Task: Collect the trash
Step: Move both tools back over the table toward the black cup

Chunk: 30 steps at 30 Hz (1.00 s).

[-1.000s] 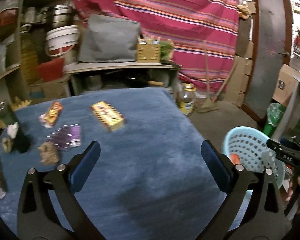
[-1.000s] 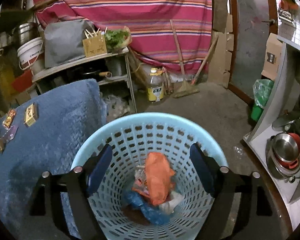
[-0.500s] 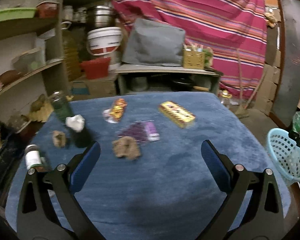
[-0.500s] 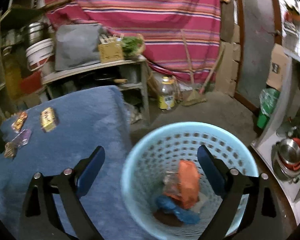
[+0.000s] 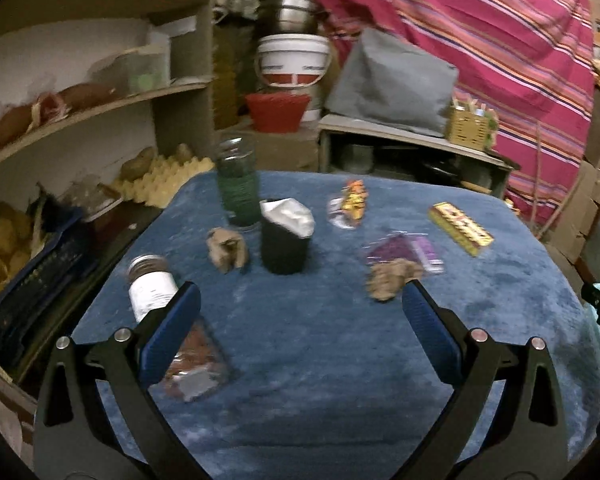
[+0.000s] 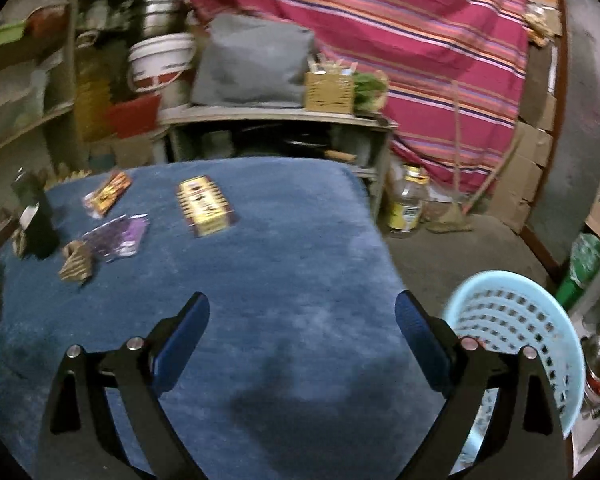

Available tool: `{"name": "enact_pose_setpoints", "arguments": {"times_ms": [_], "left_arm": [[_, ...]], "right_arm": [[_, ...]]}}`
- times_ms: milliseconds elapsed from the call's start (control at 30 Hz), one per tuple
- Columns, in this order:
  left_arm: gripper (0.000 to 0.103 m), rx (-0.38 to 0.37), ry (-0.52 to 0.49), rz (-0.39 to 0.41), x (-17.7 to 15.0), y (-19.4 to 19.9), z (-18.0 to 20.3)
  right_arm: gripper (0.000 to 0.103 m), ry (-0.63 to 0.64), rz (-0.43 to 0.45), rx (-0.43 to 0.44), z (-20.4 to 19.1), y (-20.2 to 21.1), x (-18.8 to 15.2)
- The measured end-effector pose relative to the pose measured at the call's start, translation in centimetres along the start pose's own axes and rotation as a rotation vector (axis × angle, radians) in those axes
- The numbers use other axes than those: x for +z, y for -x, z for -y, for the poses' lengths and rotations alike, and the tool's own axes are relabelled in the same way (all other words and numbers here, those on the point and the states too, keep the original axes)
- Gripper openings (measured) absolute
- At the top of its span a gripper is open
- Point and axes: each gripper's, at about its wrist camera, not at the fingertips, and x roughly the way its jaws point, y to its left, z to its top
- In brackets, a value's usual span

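Both grippers hang over a blue-covered table (image 5: pixel 340 360), jaws spread wide and holding nothing: left gripper (image 5: pixel 300 312), right gripper (image 6: pixel 302 320). Trash lies on the table's far half: a yellow box (image 6: pixel 205 207), a purple wrapper (image 6: pixel 118 238), an orange wrapper (image 6: pixel 109 193), crumpled paper (image 5: pixel 392 280). A basket (image 6: pixel 516 320) stands just off the table's right edge.

My left tool's blue-padded finger (image 5: pixel 168 338) is covering part of the white-labelled jar (image 5: pixel 152 290) and the clear packet of brown stuff (image 5: pixel 198 368), both too smeared to read. My right tool's arm is hiding the pale blue perforated plastic basket's (image 6: pixel 512 320) inside. The yellow printed box (image 6: pixel 205 205) is blurring.
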Motion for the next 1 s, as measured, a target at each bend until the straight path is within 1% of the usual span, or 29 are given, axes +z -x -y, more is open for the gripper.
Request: {"name": "enact_pose_setpoints", "arguments": {"times_ms": [133,233,367,500,600,700,833,933,1000], "left_arm": [[0.097,0.031,0.036,-0.023,-0.2,-1.6,-2.3],[0.097,0.05,0.054,-0.042,-0.1,-3.1,-3.7],[0.097,0.058,0.062,-0.065,0.8,-5.7,-4.3],[0.097,0.053,0.069,-0.088,1.8,-8.2,-3.9],[0.097,0.026,0.079,-0.101,2.6,-9.9,-2.9],[0.097,0.017,0.063,-0.103,3.4,-11.1,-1.6],[0.097,-0.033,0.056,-0.122,4.1,-12.9,0.4],[0.097,-0.056,0.021,-0.124,4.3,-13.5,2.2],[0.097,-0.068,-0.018,-0.118,4.5,-13.7,3.7]], "right_arm": [[0.092,0.04,-0.016,0.031,-3.3,-1.4,0.3],[0.092,0.053,-0.025,0.057,-5.0,-2.6,0.5],[0.092,0.058,-0.023,0.079,-6.2,-4.2,1.3],[0.092,0.046,-0.021,0.089,-6.8,-6.2,2.8],[0.092,0.03,-0.019,0.093,-6.9,-7.7,4.1],[0.092,0.017,-0.006,0.092,-6.6,-8.8,4.9],[0.092,0.01,-0.005,0.095,-5.9,-9.7,4.7],[0.092,0.007,-0.025,0.097,-5.1,-10.6,4.3],[0.092,-0.025,-0.039,0.109,-4.2,-11.2,4.3]]}}
